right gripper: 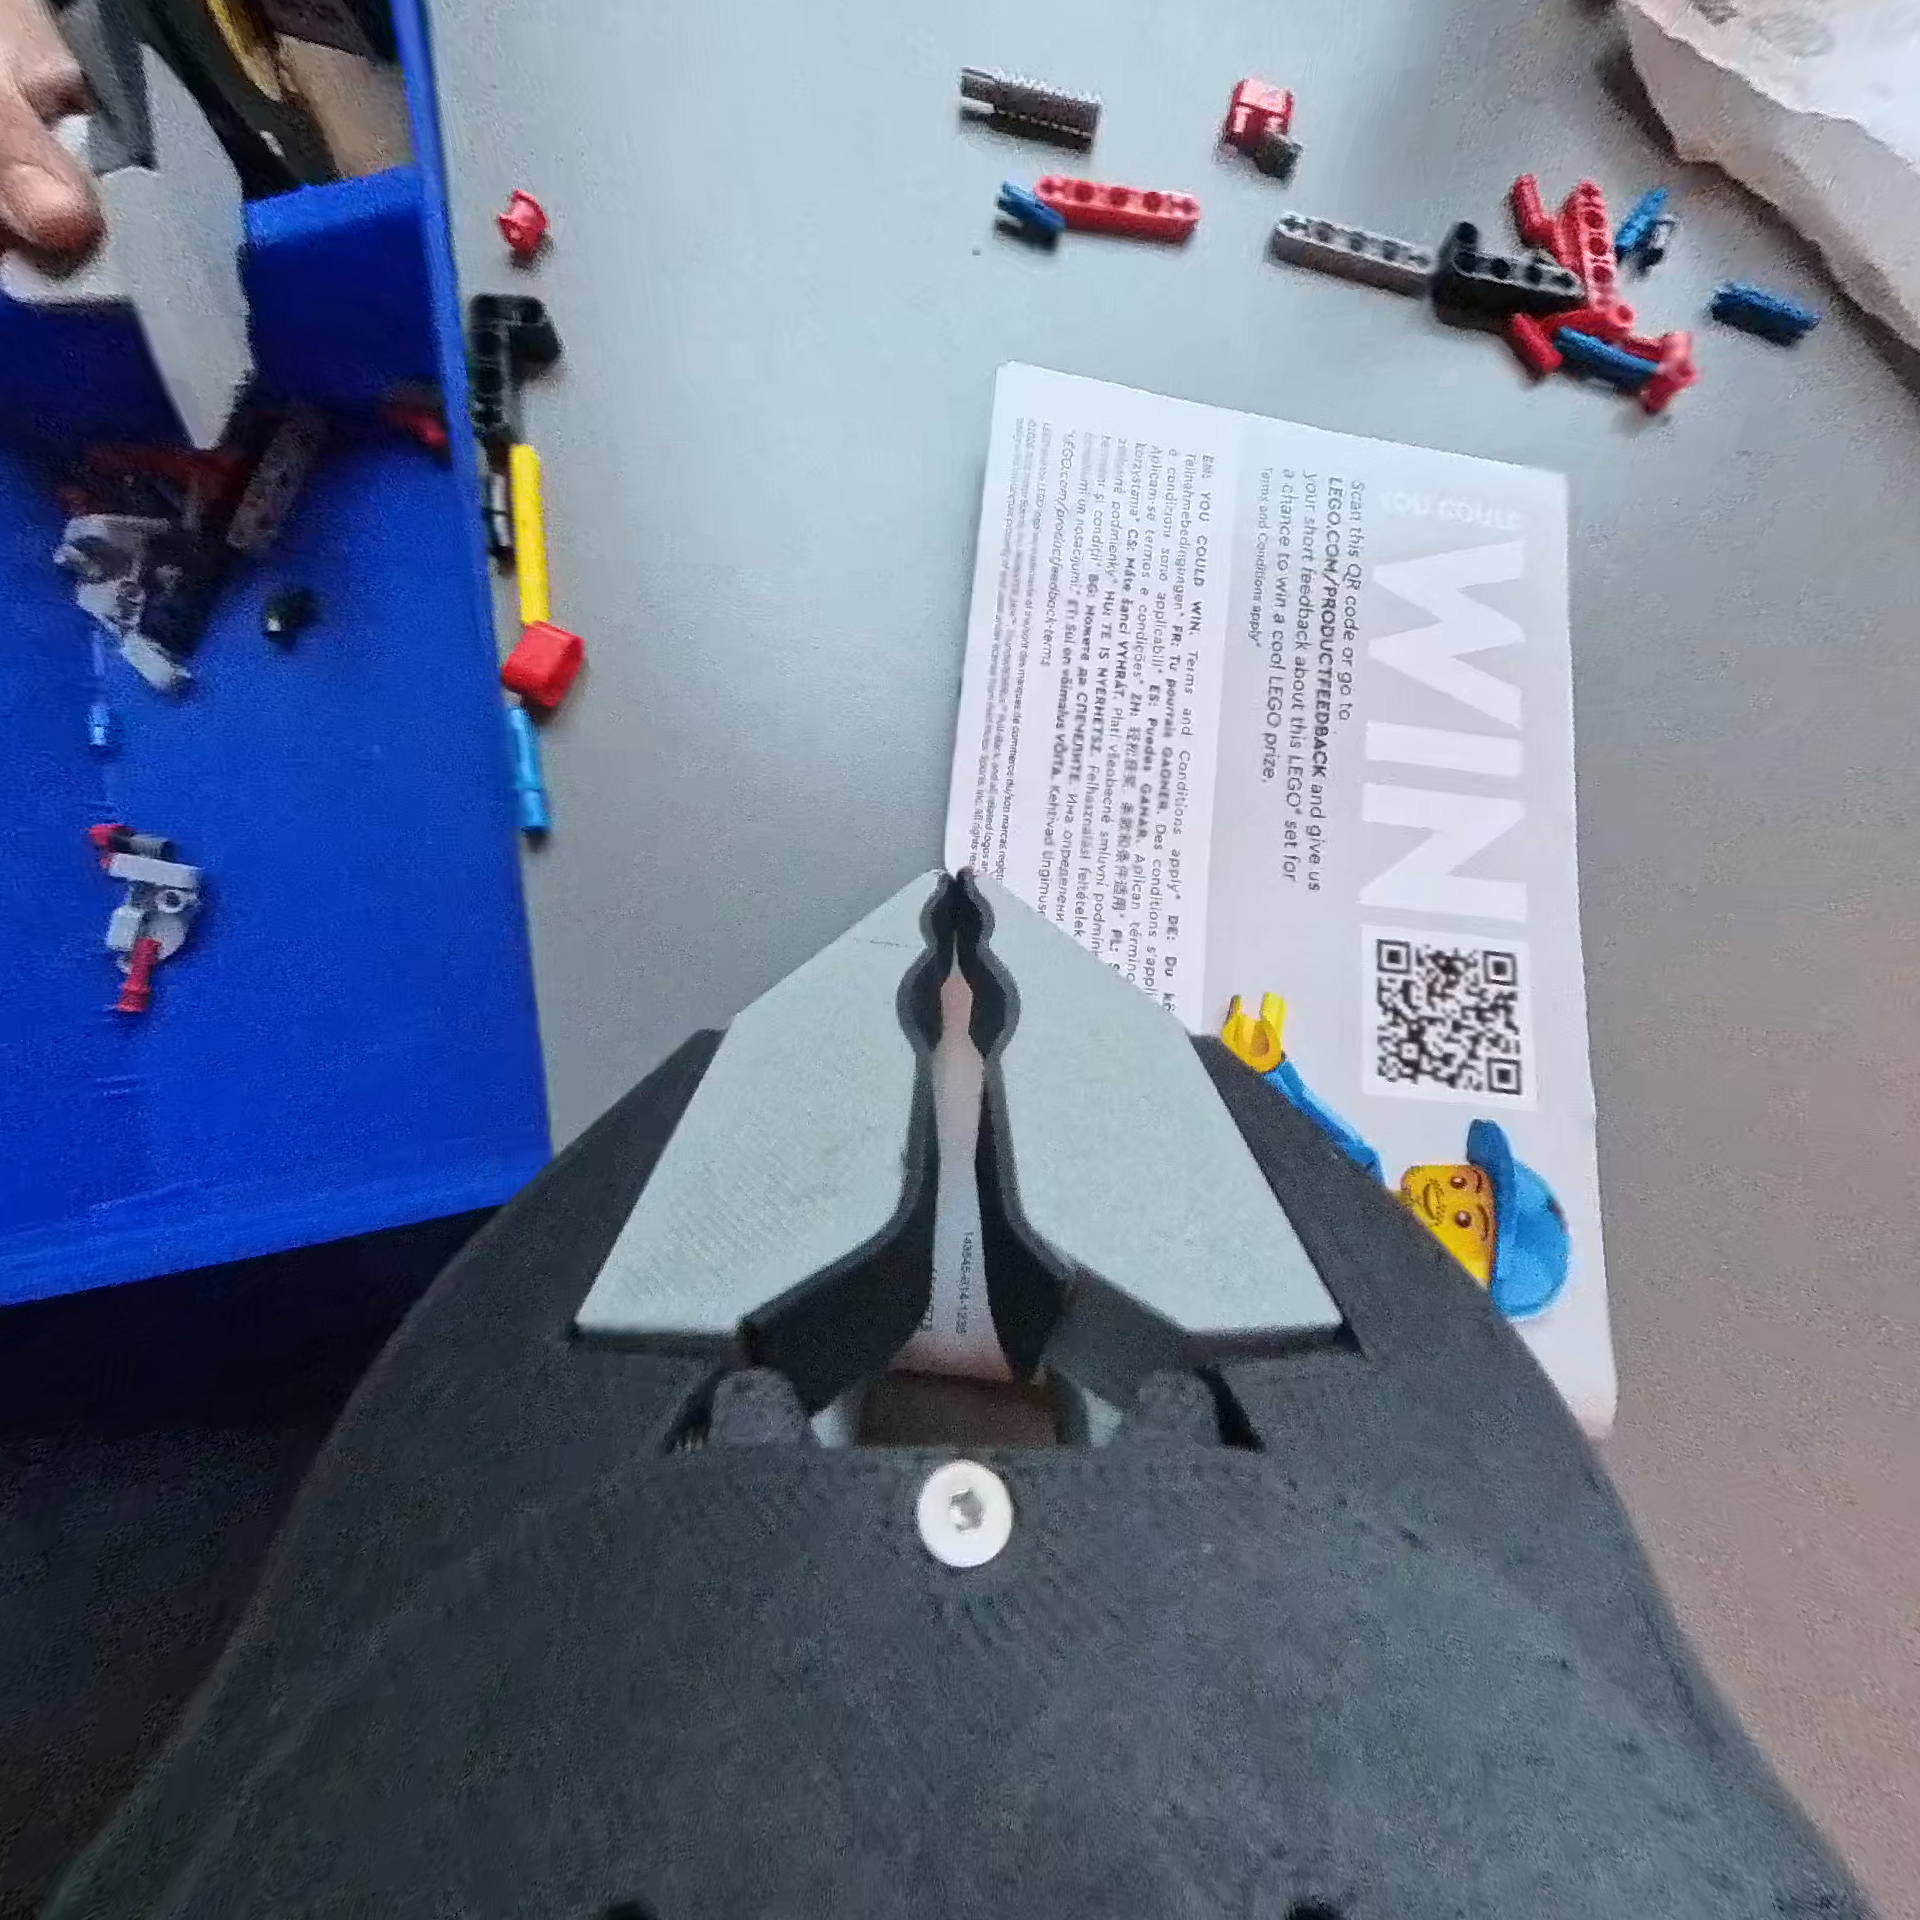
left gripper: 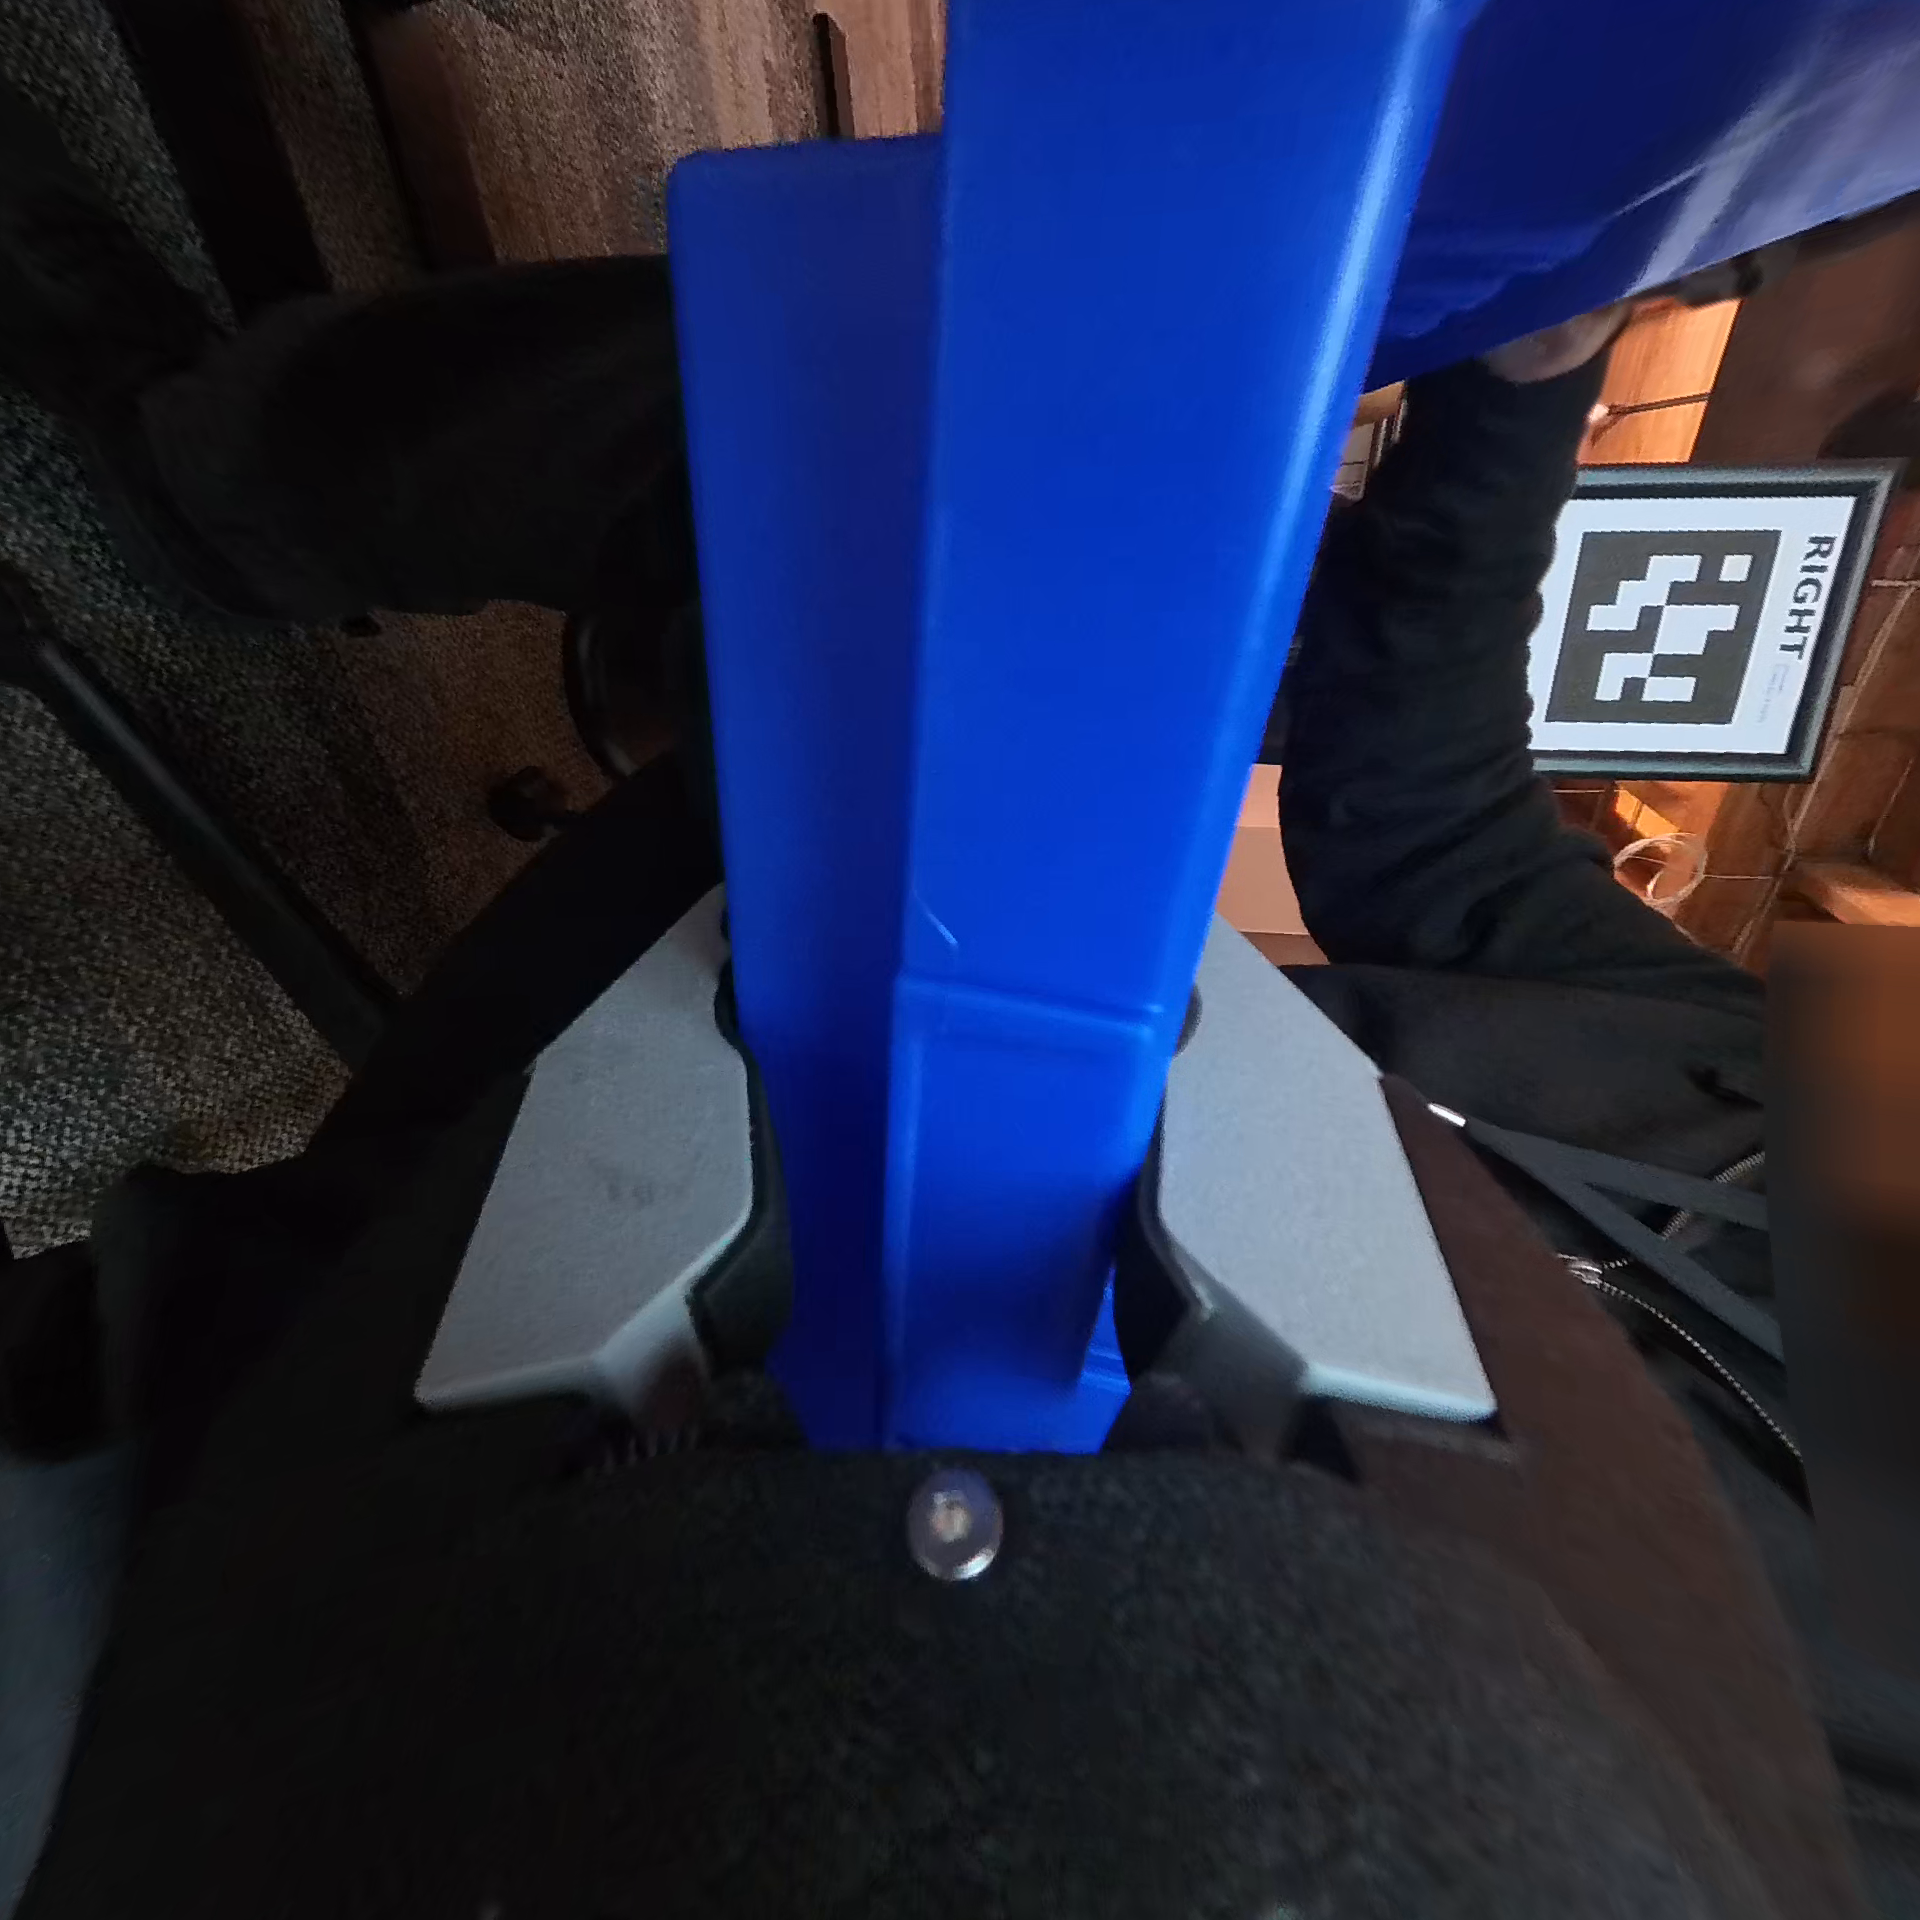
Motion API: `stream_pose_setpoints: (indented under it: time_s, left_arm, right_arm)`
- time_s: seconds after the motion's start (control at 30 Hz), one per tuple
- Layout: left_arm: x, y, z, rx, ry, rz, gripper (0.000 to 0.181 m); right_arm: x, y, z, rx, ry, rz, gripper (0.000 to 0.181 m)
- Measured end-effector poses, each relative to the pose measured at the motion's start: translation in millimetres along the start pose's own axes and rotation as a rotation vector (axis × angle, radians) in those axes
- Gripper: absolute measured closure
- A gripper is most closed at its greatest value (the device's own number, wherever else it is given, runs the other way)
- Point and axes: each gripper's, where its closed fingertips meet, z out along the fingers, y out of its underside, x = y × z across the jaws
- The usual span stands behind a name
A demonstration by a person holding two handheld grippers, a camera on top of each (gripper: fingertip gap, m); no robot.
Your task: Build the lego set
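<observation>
My left gripper (left gripper: 956, 1039) is shut on the upright wall of a blue bin (left gripper: 1039, 623), which fills the middle of the left wrist view. In the right wrist view the blue bin (right gripper: 312, 935) stands at the left and holds a few small part-built Lego assemblies (right gripper: 145, 904). The left gripper (right gripper: 187, 312) grips its far wall there. My right gripper (right gripper: 958, 883) is shut and empty, hovering over the near left corner of a printed leaflet (right gripper: 1299, 727). Loose red, black and blue Lego pieces (right gripper: 1558, 281) lie on the grey table (right gripper: 779, 416) beyond.
A yellow axle with a red end (right gripper: 535, 582) and a blue pin (right gripper: 528, 769) lie beside the bin's right wall. A crumpled bag (right gripper: 1808, 135) sits at the far right. In the left wrist view, a framed marker card (left gripper: 1704, 623) and a person's dark sleeve (left gripper: 1434, 675) are on the right. The gap from one gripper's tips to the other's is roughly 25 cm.
</observation>
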Motion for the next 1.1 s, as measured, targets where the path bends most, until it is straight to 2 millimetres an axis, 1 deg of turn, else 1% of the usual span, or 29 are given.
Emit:
stream_pose_setpoints:
  time_s: [0.07,0.1,0.2,0.23,0.27,0.3,0.33,0.37,0.4,0.43,0.47,0.5,0.53,0.57,0.63,0.67,0.7,0.8,0.87,1.0,1.1]
  left_arm:
    - [0.1,-0.2,0.0,0.000,0.000,0.003,0.106]
    - [0.0,-0.1,0.2,-0.001,0.001,0.003,0.106]
    - [-0.3,0.8,2.3,-0.009,0.007,-0.003,0.106]
    - [-0.5,1.1,3.0,-0.010,0.007,-0.004,0.106]
    - [-0.9,1.1,3.3,-0.011,0.004,-0.004,0.106]
    - [-1.3,1.1,3.5,-0.011,0.001,-0.004,0.106]
    - [-1.6,1.1,3.3,-0.011,-0.002,-0.005,0.106]
    - [-1.7,1.1,2.8,-0.011,-0.003,-0.006,0.106]
    - [-1.8,0.9,2.2,-0.008,-0.001,-0.007,0.106]
    - [-2.3,0.6,1.4,-0.006,0.002,-0.007,0.106]
    - [-2.8,0.6,1.0,-0.005,0.004,-0.007,0.106]
    - [-3.2,0.7,1.0,-0.005,0.007,-0.007,0.106]
    - [-3.3,1.0,1.3,-0.007,0.009,-0.009,0.106]
    - [-3.3,1.3,2.0,-0.009,0.012,-0.010,0.106]
    - [-2.9,1.6,3.5,-0.013,0.016,-0.013,0.106]
    - [-2.8,1.6,3.9,-0.013,0.017,-0.012,0.106]
    - [-2.5,1.6,3.7,-0.013,0.016,-0.011,0.106]
    - [-2.1,1.2,3.0,-0.009,0.018,-0.012,0.106]
    - [-1.3,1.4,3.4,-0.009,0.023,-0.016,0.106]
    - [1.0,2.0,4.6,-0.012,0.039,-0.023,0.106]
    - [0.8,2.2,5.5,-0.017,0.035,-0.017,0.106]
  right_arm:
    - [-14.3,-1.9,-0.3,-0.007,-0.030,-0.017,0.181]
    - [-17.8,-2.7,-0.5,-0.014,-0.027,-0.022,0.181]
    - [-18.2,-5.5,0.4,-0.021,-0.030,0.032,0.181]
    - [-19.4,-6.8,-0.3,-0.024,-0.054,0.064,0.164]
    - [-17.5,-7.8,-2.0,-0.025,-0.061,0.093,0.154]
    - [-10.5,-8.4,-5.0,-0.017,-0.035,0.123,0.147]
    - [0.4,-8.3,-9.7,-0.002,0.008,0.155,0.134]
    - [13.1,-7.2,-15.9,0.021,0.053,0.192,0.124]
    - [27.6,-5.1,-22.9,0.052,0.097,0.231,0.118]
    - [44.7,0.1,-29.2,0.076,0.147,0.273,0.118]
    - [63.0,10.8,-33.1,0.069,0.201,0.311,0.121]
    - [76.3,24.4,-33.0,0.034,0.228,0.342,0.122]
    - [80.6,35.3,-28.8,-0.001,0.208,0.370,0.121]
    - [81.4,37.0,-24.6,0.008,0.176,0.390,0.117]
    - [80.2,29.3,-18.5,0.041,0.136,0.376,0.111]
    - [78.6,26.8,-14.9,0.026,0.138,0.338,0.115]
    - [75.0,22.7,-10.7,0.015,0.136,0.297,0.126]
    - [53.9,3.0,5.2,0.028,0.079,0.233,0.132]
    - [43.5,-9.7,15.6,0.043,0.069,0.215,0.132]
    - [32.0,-26.6,29.6,0.058,0.063,0.184,0.133]
    - [25.2,-33.8,34.2,0.062,0.048,0.129,0.138]
